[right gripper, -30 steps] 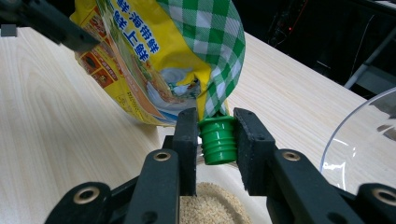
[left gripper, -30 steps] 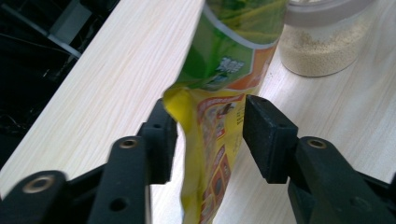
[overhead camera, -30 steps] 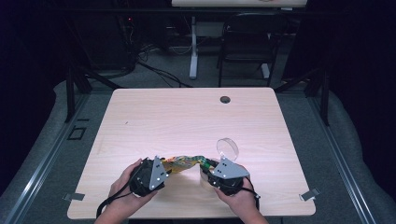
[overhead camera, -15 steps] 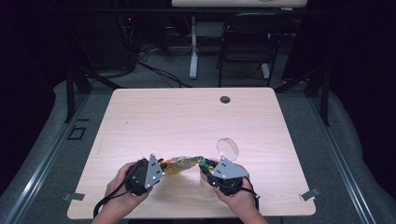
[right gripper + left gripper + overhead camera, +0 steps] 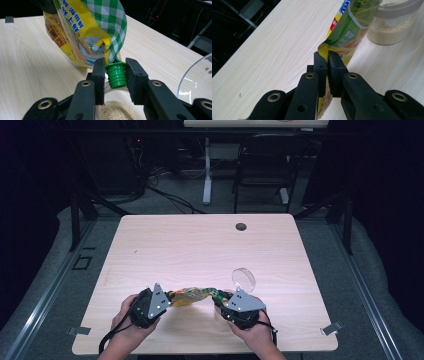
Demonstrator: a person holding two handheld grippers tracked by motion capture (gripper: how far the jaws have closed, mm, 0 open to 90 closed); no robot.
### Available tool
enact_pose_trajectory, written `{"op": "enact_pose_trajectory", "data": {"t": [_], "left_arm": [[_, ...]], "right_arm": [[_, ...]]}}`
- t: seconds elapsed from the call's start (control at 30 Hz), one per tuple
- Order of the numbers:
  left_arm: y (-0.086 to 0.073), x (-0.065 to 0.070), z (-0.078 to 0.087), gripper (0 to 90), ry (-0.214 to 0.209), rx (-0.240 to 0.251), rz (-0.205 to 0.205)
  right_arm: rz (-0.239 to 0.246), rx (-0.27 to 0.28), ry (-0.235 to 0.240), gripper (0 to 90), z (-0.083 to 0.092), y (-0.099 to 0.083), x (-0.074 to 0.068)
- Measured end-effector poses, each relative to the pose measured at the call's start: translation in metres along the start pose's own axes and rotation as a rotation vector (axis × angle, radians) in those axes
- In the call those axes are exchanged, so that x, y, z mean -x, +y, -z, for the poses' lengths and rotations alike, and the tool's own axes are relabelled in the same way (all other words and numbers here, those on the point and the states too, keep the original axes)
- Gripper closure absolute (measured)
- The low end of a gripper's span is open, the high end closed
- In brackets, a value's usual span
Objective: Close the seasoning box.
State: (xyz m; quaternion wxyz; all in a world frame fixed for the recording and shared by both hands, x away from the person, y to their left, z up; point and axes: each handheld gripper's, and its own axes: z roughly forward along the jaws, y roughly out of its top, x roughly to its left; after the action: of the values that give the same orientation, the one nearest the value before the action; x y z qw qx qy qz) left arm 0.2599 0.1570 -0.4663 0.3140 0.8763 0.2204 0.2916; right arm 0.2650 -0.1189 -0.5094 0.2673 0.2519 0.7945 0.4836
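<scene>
The left tongs (image 5: 327,65) have just closed on the yellow pouch's (image 5: 347,35) bottom edge; the right tongs (image 5: 115,75) clamp its green spout (image 5: 116,74) over an open jar (image 5: 117,112) of granules on the worktop (image 5: 200,250).

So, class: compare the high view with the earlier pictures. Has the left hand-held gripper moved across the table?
Yes. The left hand-held gripper has shifted slightly left, farther from the clear lid, its jaws just closing onto the pouch.

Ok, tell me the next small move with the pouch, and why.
Probably lift the left gripper to raise the pouch end. It is clamped on that end, the right gripper holds the green spout over the jar, so granules could run down.
</scene>
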Motion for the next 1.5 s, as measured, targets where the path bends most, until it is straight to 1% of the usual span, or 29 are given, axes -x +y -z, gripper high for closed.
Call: {"op": "enact_pose_trajectory", "data": {"t": [0.03, 0.07, 0.13, 0.17, 0.23, 0.4, 0.43, 0.5, 0.77, 0.83, 0.87, 0.93, 0.97, 1.03, 1.07, 1.13, 1.17, 1.2, 1.27, 1.43, 1.47, 1.5], "left_arm": [[0.000, 0.000, 0.000, 86.7, 0.000, 0.000, 0.000], [-0.001, -0.001, 0.000, 86.7, -0.011, 0.005, 0.017], [-0.002, -0.003, 0.000, 86.8, -0.019, 0.008, 0.029], [-0.002, -0.003, 0.000, 86.8, -0.019, 0.008, 0.029], [-0.004, -0.005, 0.000, 86.8, -0.017, 0.018, 0.049], [-0.008, -0.009, -0.001, 86.8, -0.023, 0.029, 0.087], [-0.008, -0.009, -0.001, 86.8, -0.023, 0.029, 0.087], [-0.011, -0.012, -0.001, 86.8, -0.030, 0.038, 0.111], [-0.021, -0.022, -0.001, 86.8, -0.043, 0.062, 0.180], [-0.023, -0.023, -0.001, 86.8, -0.044, 0.066, 0.187], [-0.026, -0.025, 0.000, 86.8, -0.047, 0.071, 0.209], [-0.029, -0.027, -0.001, 86.8, -0.047, 0.080, 0.230], [-0.029, -0.027, -0.001, 86.8, -0.047, 0.080, 0.230], [-0.033, -0.029, 0.000, 86.8, -0.056, 0.090, 0.253], [-0.034, -0.030, -0.001, 86.8, -0.055, 0.093, 0.258], [-0.038, -0.032, -0.001, 86.8, -0.059, 0.104, 0.288], [-0.038, -0.032, -0.001, 86.8, -0.059, 0.104, 0.288], [-0.042, -0.035, -0.002, 86.8, -0.065, 0.114, 0.319], [-0.047, -0.038, -0.002, 86.8, -0.068, 0.125, 0.349], [-0.058, -0.043, -0.002, 86.8, -0.076, 0.136, 0.391], [-0.058, -0.043, -0.002, 86.8, -0.076, 0.136, 0.391], [-0.063, -0.045, -0.002, 86.8, -0.079, 0.141, 0.406]], "right_arm": [[0.000, 0.000, 0.000, 70.2, 0.000, 0.000, 0.000], [-0.011, 0.007, 0.005, 69.4, 0.000, 0.000, 0.001], [-0.022, 0.013, 0.004, 68.2, 0.001, 0.000, 0.002], [-0.022, 0.013, 0.004, 68.2, 0.001, 0.000, 0.002], [-0.035, 0.024, 0.004, 66.6, 0.001, 0.000, 0.003], [-0.039, 0.032, -0.014, 60.4, 0.002, -0.002, 0.004], [-0.039, 0.032, -0.014, 60.4, 0.002, -0.002, 0.004], [-0.040, 0.032, -0.019, 58.4, 0.002, -0.002, 0.005], [-0.048, 0.037, -0.024, 56.3, 0.002, -0.003, 0.005], [-0.048, 0.031, -0.026, 56.3, 0.001, -0.004, 0.006], [-0.047, 0.029, -0.027, 56.3, 0.001, -0.004, 0.006], [-0.048, 0.032, -0.026, 56.3, 0.001, -0.004, 0.005], [-0.048, 0.032, -0.027, 56.3, 0.001, -0.004, 0.005], [-0.048, 0.032, -0.026, 56.3, 0.001, -0.004, 0.005], [-0.049, 0.032, -0.026, 56.3, 0.001, -0.004, 0.005], [-0.049, 0.031, -0.026, 56.3, 0.001, -0.004, 0.005], [-0.049, 0.031, -0.026, 56.3, 0.001, -0.004, 0.005], [-0.049, 0.030, -0.027, 56.4, 0.001, -0.005, 0.005], [-0.051, 0.029, -0.029, 56.4, 0.001, -0.005, 0.006], [-0.052, 0.026, -0.026, 56.4, 0.002, -0.007, 0.006], [-0.049, 0.020, -0.025, 56.4, 0.002, -0.007, 0.007], [-0.052, 0.024, -0.028, 56.4, 0.002, -0.007, 0.006]]}}
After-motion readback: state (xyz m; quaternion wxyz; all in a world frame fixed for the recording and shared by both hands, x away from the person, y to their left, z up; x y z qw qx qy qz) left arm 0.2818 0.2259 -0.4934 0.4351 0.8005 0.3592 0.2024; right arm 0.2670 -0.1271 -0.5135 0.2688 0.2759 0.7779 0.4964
